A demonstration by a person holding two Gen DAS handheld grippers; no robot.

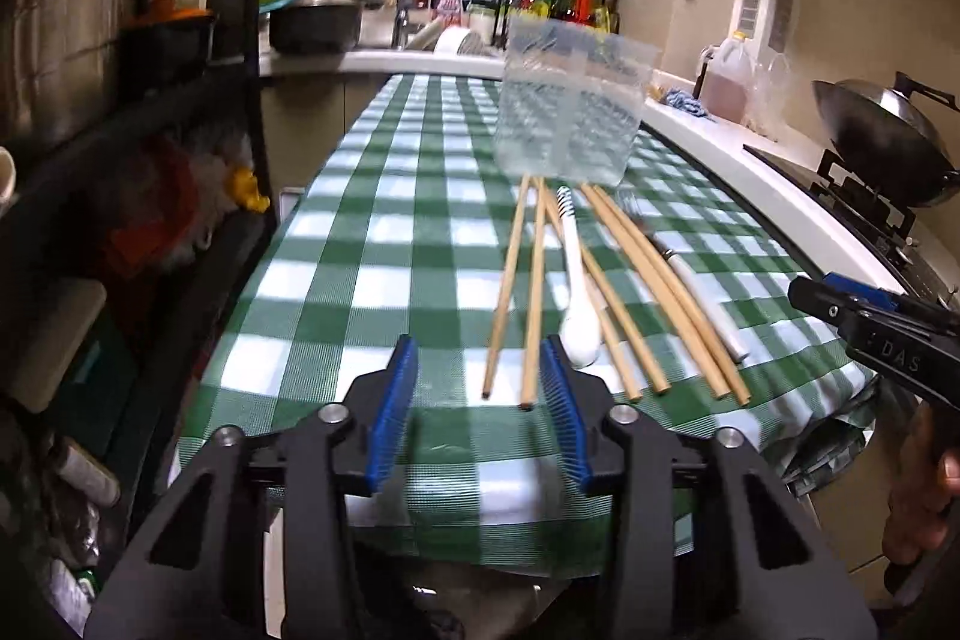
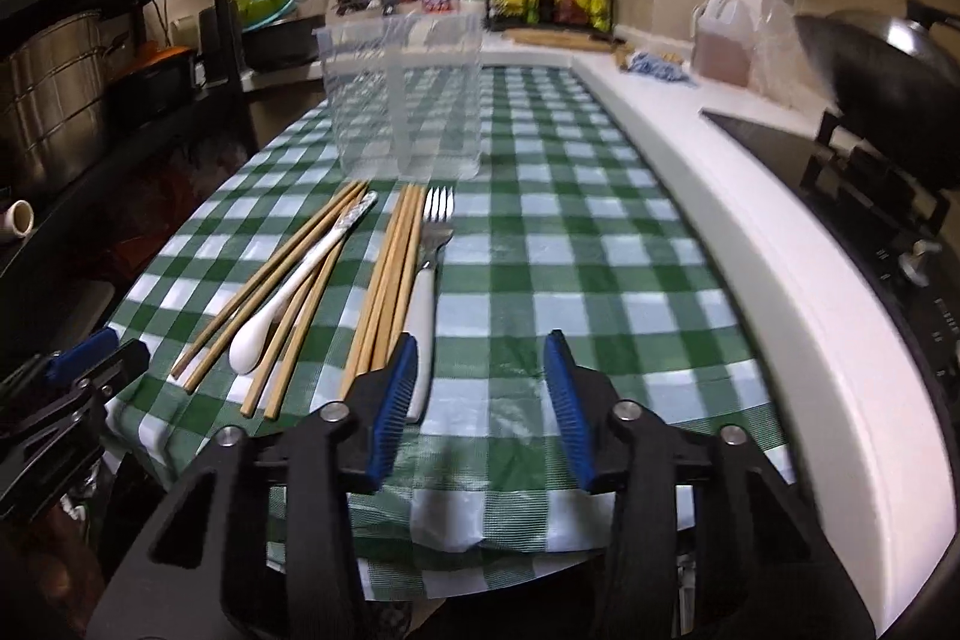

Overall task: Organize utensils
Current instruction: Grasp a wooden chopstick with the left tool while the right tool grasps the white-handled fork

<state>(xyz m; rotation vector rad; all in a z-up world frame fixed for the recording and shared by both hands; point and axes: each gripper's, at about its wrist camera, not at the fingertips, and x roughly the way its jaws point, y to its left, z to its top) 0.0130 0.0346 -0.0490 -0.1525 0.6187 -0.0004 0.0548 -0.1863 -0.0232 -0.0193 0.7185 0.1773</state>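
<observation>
- While waiting low over the near edge of the checked cloth [image 1: 360, 280], grips nothing with the left gripper [image 1: 478, 346]: jaws wide apart, likely kept that way to be ready for a first pick.
- Same for the right gripper [image 2: 483, 340]: jaws wide, nothing between them, only bare cloth ahead.
- Finds the chopsticks [image 2: 384, 280] flat on the cloth in 2 bunches, thin ends toward the back, thick ends toward the grippers, so easy to pinch from this side.
- Finds the white spoon [image 2: 282, 304] lying across the left bunch, bowl end near, handle pointing back.
- Finds the fork [image 2: 429, 268] just beside the right bunch, prongs toward the back, white handle right by the right gripper's left finger.
- Puts the clear box [image 2: 402, 100] upright behind all the utensils, with 2 open slots on top and nothing inside yet, most likely the place for sorting.
- Looks like the very start of the job: nothing sorted so far.
- May call for lifting the spoon first, since resting on top of the sticks.
- Could go wrong with round sticks rolling or slipping on the smooth cloth.
</observation>
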